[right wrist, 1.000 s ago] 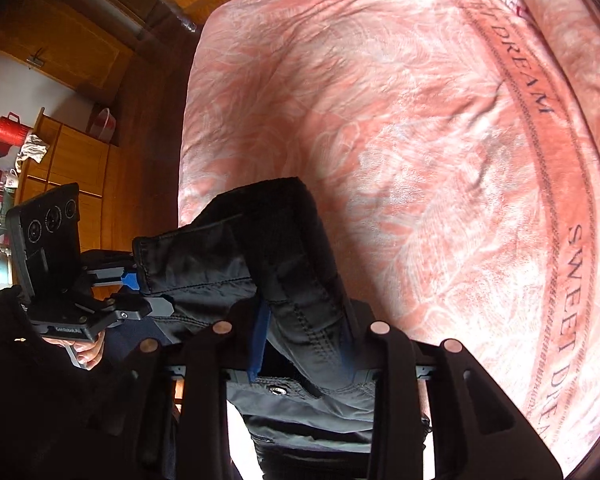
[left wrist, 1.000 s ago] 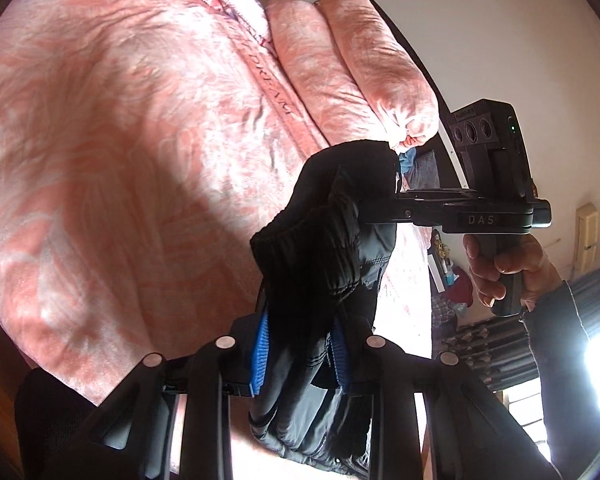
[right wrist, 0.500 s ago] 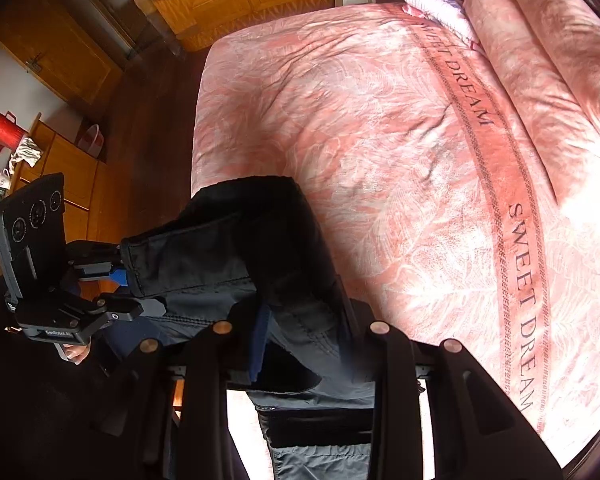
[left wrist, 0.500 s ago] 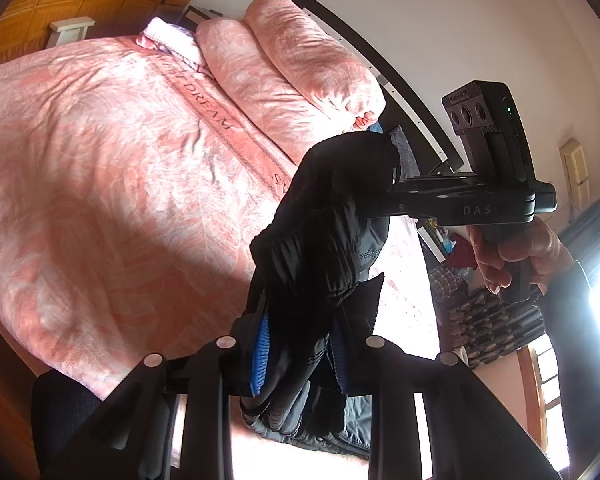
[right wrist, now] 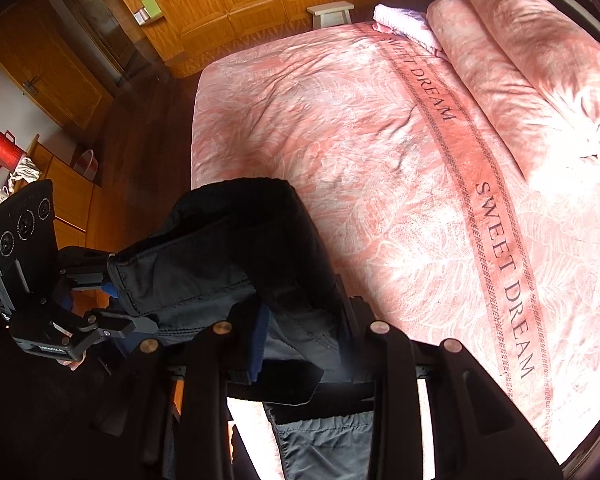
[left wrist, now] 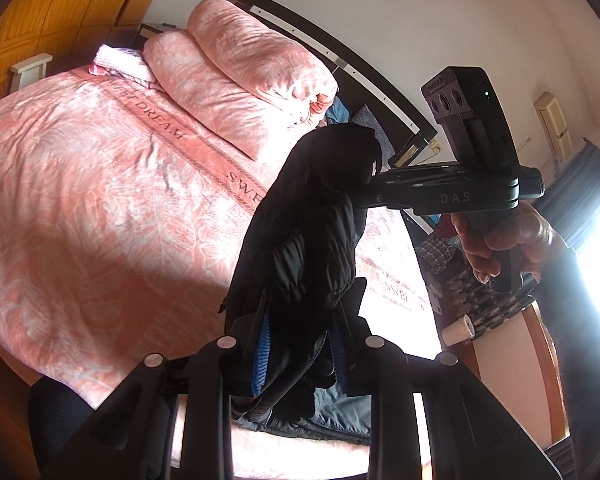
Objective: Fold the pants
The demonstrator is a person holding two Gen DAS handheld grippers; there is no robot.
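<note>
Lifting the black pants (left wrist: 308, 240) higher over the pink bed (right wrist: 360, 140), my left tool (left wrist: 300, 344) and right tool (right wrist: 300, 344) stay clamped on them; laying them flat likely comes next.

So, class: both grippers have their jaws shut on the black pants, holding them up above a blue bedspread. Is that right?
Not quite. The bedspread is pink, not blue, as the right wrist view shows plainly. The rest holds: the left gripper and the right gripper each have their jaws shut on the black pants, held up above it.
</note>
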